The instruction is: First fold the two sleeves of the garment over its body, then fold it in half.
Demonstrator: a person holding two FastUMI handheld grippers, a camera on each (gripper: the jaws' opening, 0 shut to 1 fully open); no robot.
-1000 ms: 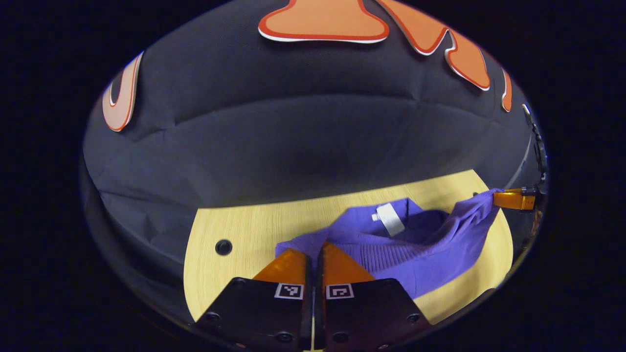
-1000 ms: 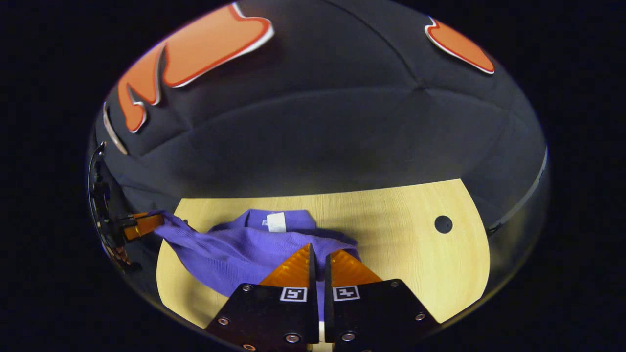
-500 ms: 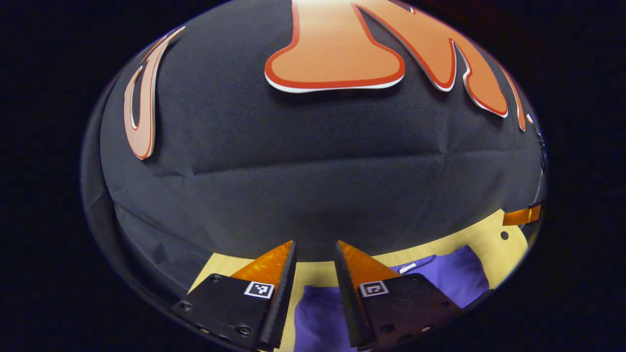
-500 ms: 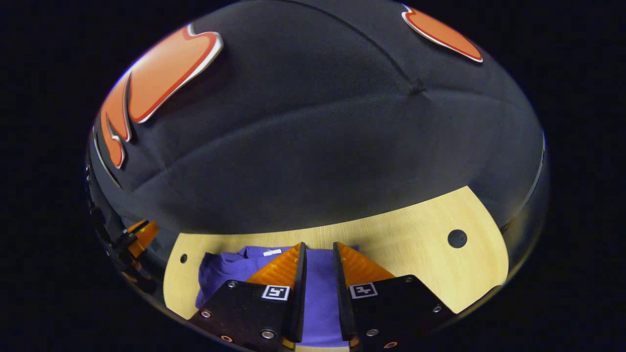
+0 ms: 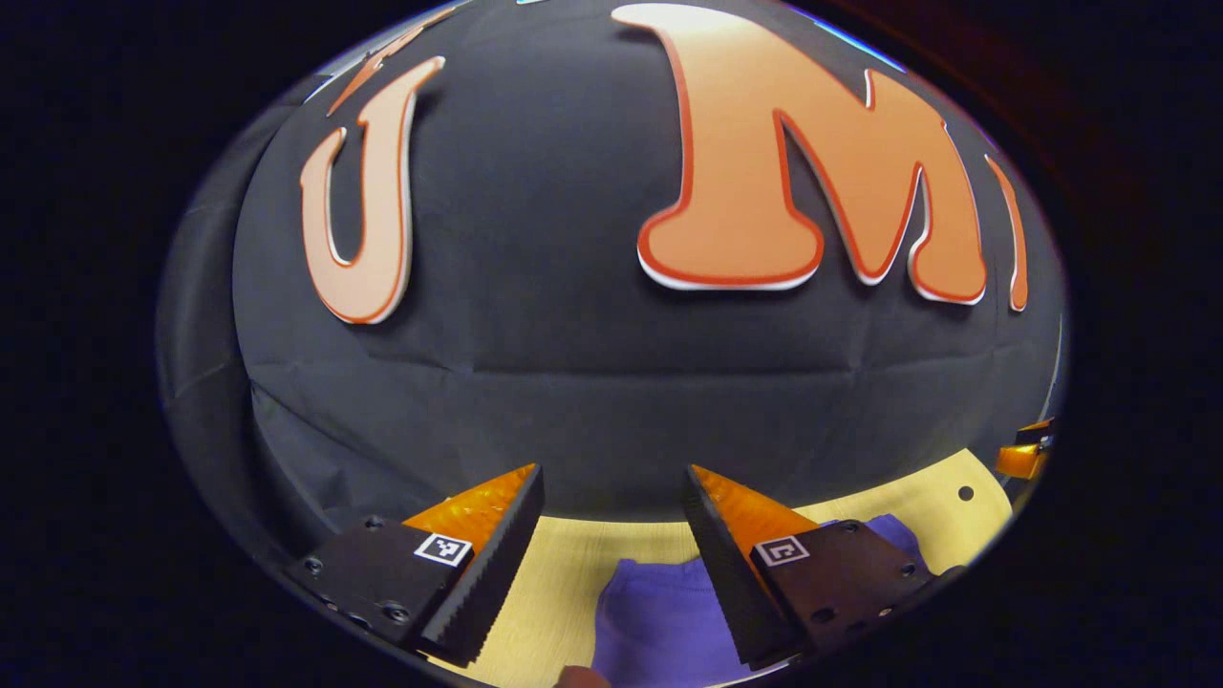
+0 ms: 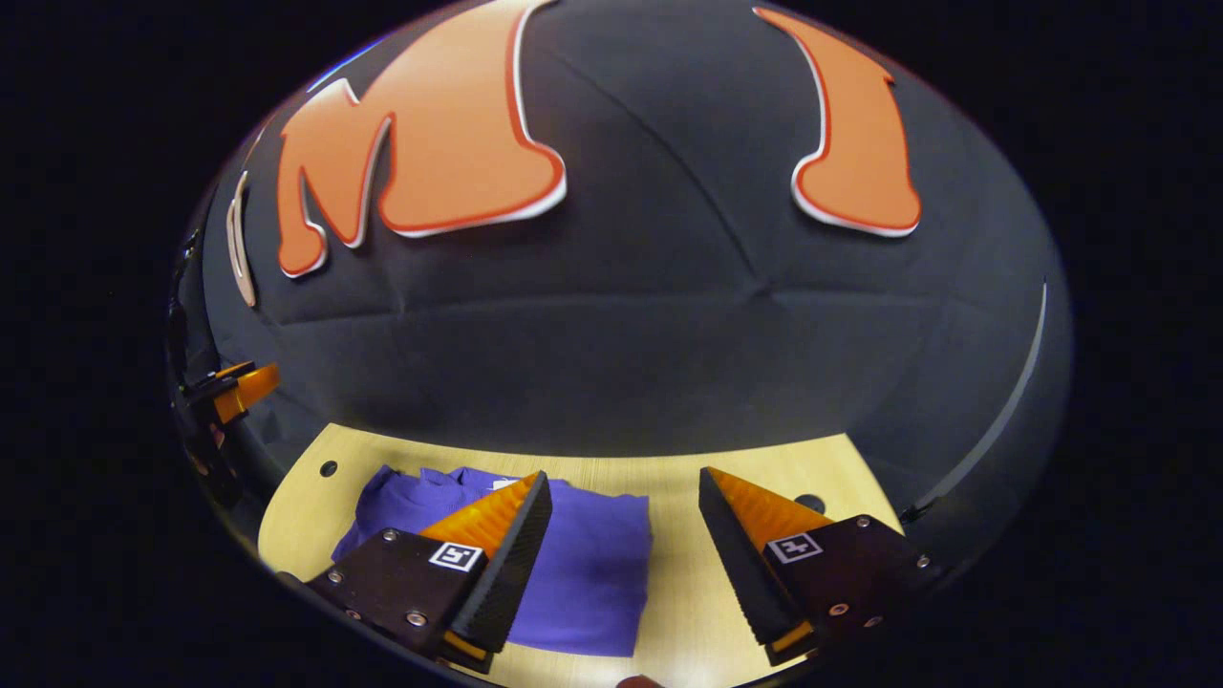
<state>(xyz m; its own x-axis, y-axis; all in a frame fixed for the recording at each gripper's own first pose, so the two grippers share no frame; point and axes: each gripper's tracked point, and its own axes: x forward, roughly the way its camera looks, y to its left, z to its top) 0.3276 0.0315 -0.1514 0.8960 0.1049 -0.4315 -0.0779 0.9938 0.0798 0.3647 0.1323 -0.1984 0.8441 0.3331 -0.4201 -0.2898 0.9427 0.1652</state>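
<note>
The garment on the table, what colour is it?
Purple; the garment shows best in the right gripper view.

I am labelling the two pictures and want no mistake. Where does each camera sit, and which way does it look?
Left gripper view: rides on the left tongs, facing the booth wall over the wooden table; its own open fingers frame the purple garment.
Right gripper view: rides on the right tongs, facing the same wall; its own open fingers stand above that garment.
Shared: wall, table, garment, and each shows the other tongs at its edge.

Pale wooden table [image 6: 726, 612] with small round holes — folded purple garment [image 6: 592, 564] flat on it.
</note>
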